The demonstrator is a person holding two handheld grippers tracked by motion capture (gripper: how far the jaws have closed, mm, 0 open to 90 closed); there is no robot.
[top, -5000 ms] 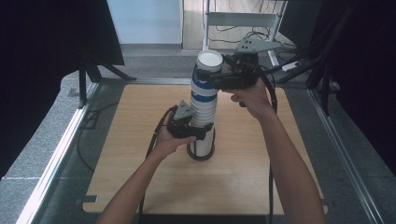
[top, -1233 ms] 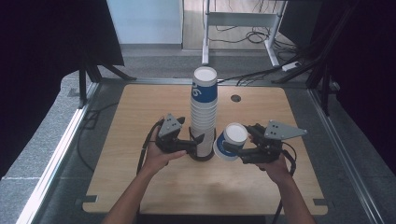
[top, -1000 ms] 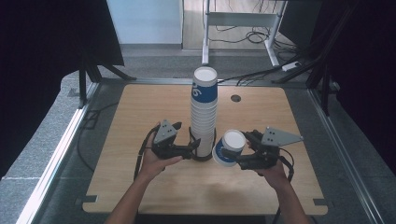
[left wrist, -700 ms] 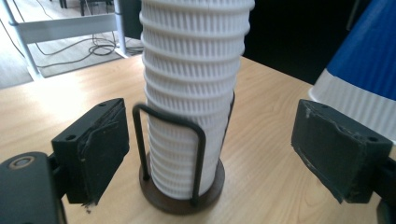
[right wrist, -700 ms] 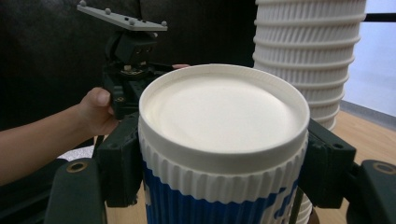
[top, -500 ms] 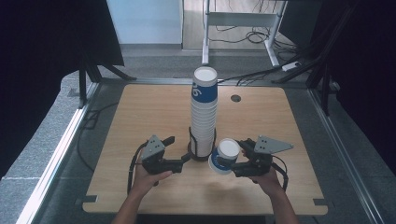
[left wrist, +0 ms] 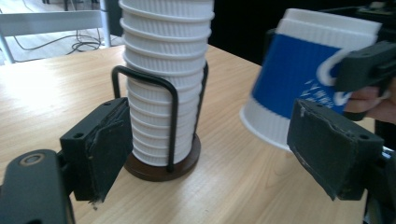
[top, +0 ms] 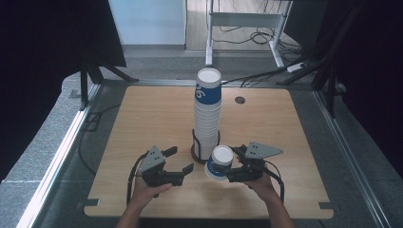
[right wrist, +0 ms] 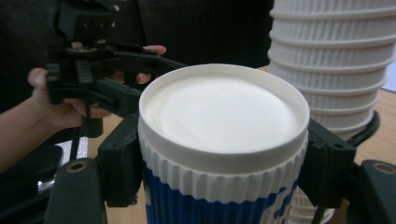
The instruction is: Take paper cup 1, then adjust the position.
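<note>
A light wooden rectangular tabletop [top: 142, 118] carried everything, with grey floor around it. Near its middle a tall stack of white ribbed paper cups [top: 207, 121], topped by a cup with a blue band, stood upright in a black wire holder on a round dark base [top: 199, 151]; in the left gripper view the wire loop [left wrist: 161, 112] ran up the stack's side from the base.

Just to the right of the holder's base, a single white and blue ribbed paper cup [top: 218, 164] was clamped in the right gripper [top: 227, 172], tilted, its closed white end facing up toward the high camera. In the right gripper view the black jaws pressed on both sides of the cup [right wrist: 224, 154], just below that white end, with the stack close behind it at the right. In the left gripper view the same cup [left wrist: 303, 74] hung tilted above the tabletop, close to the stack but apart from it.

The left gripper [top: 183, 161] lay low at the near left of the holder, held by the person's left hand [top: 149, 190]. Its jaws had just been closing and stood partly open, with nothing between the pads [left wrist: 109, 149]; holder and stack sat beyond the gap.
</note>
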